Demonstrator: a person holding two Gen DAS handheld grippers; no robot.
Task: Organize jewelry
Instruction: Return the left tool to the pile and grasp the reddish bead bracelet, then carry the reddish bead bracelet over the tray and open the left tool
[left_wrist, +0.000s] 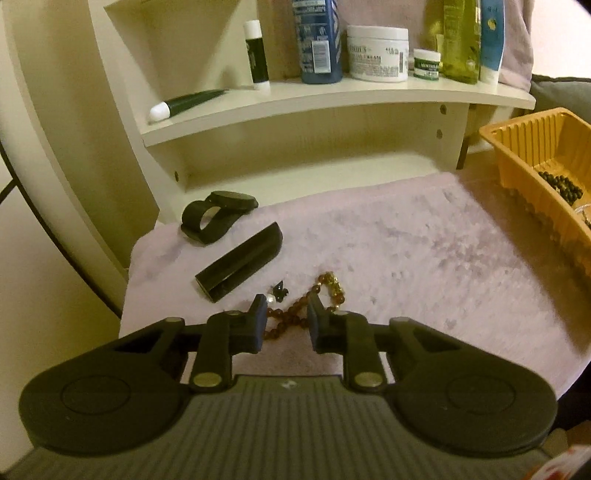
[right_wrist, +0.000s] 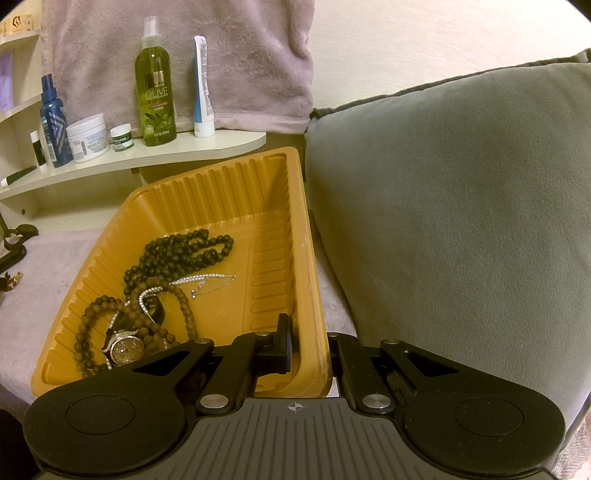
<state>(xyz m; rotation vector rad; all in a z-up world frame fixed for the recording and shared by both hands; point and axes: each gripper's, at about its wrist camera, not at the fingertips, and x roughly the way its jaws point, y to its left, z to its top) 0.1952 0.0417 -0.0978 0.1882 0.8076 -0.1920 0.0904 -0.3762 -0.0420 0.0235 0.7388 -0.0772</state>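
While bead strands and a watch (right_wrist: 127, 347) already lie in the orange tray (right_wrist: 221, 181) whose right wall the right tongs (right_wrist: 310, 347) grip, the left tongs (left_wrist: 286, 314) straddle the amber bracelet (left_wrist: 295, 308) on the near desk without pinching it.

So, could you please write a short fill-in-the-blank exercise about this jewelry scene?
1. The right hand-held gripper clamps the ribbed ___ plastic tray's wall.
2. The amber bead bracelet lies on the pink ___.
3. The sparkling round wristwatch lies ___ the tray.

Missing words: orange; towel; inside
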